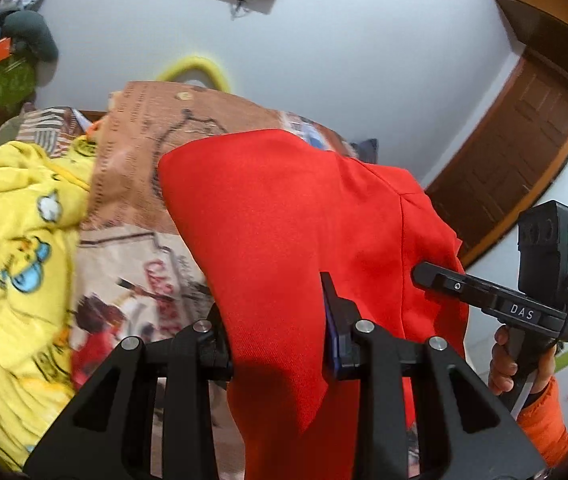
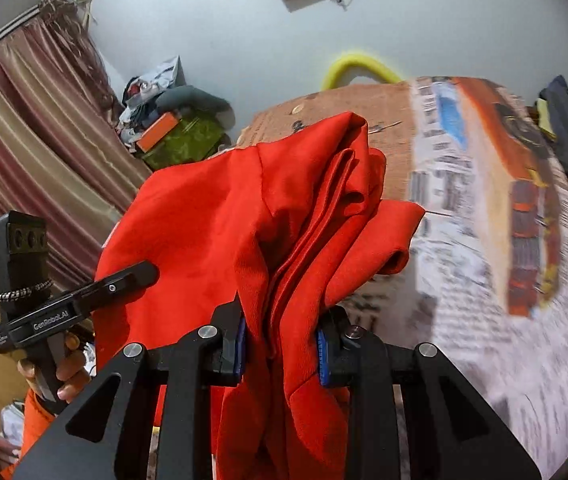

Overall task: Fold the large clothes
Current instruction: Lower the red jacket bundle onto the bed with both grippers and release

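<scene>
— Between the left gripper's [image 1: 280, 336] fingers, low in the left wrist frame, what is there?
— A fold of the red garment [image 1: 284, 208], pinched with the jaws nearly closed. The right gripper [image 2: 282, 344] clamps a thicker bunch of pleats, jaws a little apart around it.
— And beyond?
— The cloth fills mid-frame and hides much of the printed bedspread [image 1: 132, 184]. A yellow garment [image 1: 16, 248] lies at left, touching the spread; a wooden door [image 1: 523, 136] stands upper right. Striped curtains [image 2: 32, 128] hang at left in the right wrist frame.

Red garment [image 2: 244, 216] bunched, lifted over bed
</scene>
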Demonstrator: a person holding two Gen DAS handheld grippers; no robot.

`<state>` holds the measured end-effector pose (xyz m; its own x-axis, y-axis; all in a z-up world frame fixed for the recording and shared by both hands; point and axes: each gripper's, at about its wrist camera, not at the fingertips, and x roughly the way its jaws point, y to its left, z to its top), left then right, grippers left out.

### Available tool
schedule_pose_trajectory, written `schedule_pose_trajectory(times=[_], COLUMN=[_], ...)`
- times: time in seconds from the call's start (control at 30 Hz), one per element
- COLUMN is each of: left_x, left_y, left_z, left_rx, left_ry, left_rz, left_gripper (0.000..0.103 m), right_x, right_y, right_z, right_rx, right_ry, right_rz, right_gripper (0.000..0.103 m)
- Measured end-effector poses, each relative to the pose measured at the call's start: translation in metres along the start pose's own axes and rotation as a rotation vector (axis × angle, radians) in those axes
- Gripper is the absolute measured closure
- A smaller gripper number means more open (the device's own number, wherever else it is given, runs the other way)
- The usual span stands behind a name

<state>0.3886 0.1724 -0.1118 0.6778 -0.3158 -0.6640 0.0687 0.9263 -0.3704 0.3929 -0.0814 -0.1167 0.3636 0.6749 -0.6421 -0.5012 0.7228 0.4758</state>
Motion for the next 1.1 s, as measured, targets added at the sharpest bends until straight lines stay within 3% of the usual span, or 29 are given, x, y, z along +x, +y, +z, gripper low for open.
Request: schedule_pose_trajectory(times=[0.3, 0.47, 0.57, 0.63, 0.73, 0.83, 0.9, 1.03, 1.1], left_x=[0.068, 0.131, 0.163, 0.17, 0.154, 0.137, 0.127, 0.113, 0.113], left_y=[0.096, 0.151, 0.179, 0.195, 0.194, 0.174, 0.158, 0.128, 0.117], left_z=[0.012, -0.002, -0.021, -0.036, -0.046, -0.048, -0.05, -0.06, -0.072], left_rx=[-0.031, -0.073, -0.117, -0.143, -0.155, -0.083, 0.001, 0.117, 0.16], left_ry=[0.04, 0.146, 0.238, 0.239, 0.2, 0.19, 0.175, 0.162, 0.174], left_rz=[0.135, 0.193, 0.264, 0.276, 0.262, 0.342, 0.401, 0.428, 0.439], left_gripper=[0.071, 0.07, 0.065, 0.055, 0.052, 0.051, 0.05, 0.03, 0.027], right_x=[0.128, 0.197, 0.219, 0.22, 0.205, 0.185, 0.169, 0.167, 0.175], right_y=[0.002, -0.021, -0.034, -0.039, -0.026, -0.005, 0.011, 0.026, 0.032], right_z=[0.014, 0.005, -0.004, -0.01, -0.017, -0.016, -0.018, -0.026, -0.037], right_rx=[0.023, 0.056, 0.04, 0.007, -0.093, -0.205, -0.252, -0.269, -0.292], right_ry=[0.117, 0.203, 0.236, 0.237, 0.233, 0.167, 0.12, 0.129, 0.15], right_rz=[-0.002, -0.058, -0.128, -0.152, -0.203, -0.265, -0.263, -0.2, -0.202], right_gripper=[0.08, 0.081, 0.087, 0.087, 0.086, 0.086, 0.086, 0.054, 0.054])
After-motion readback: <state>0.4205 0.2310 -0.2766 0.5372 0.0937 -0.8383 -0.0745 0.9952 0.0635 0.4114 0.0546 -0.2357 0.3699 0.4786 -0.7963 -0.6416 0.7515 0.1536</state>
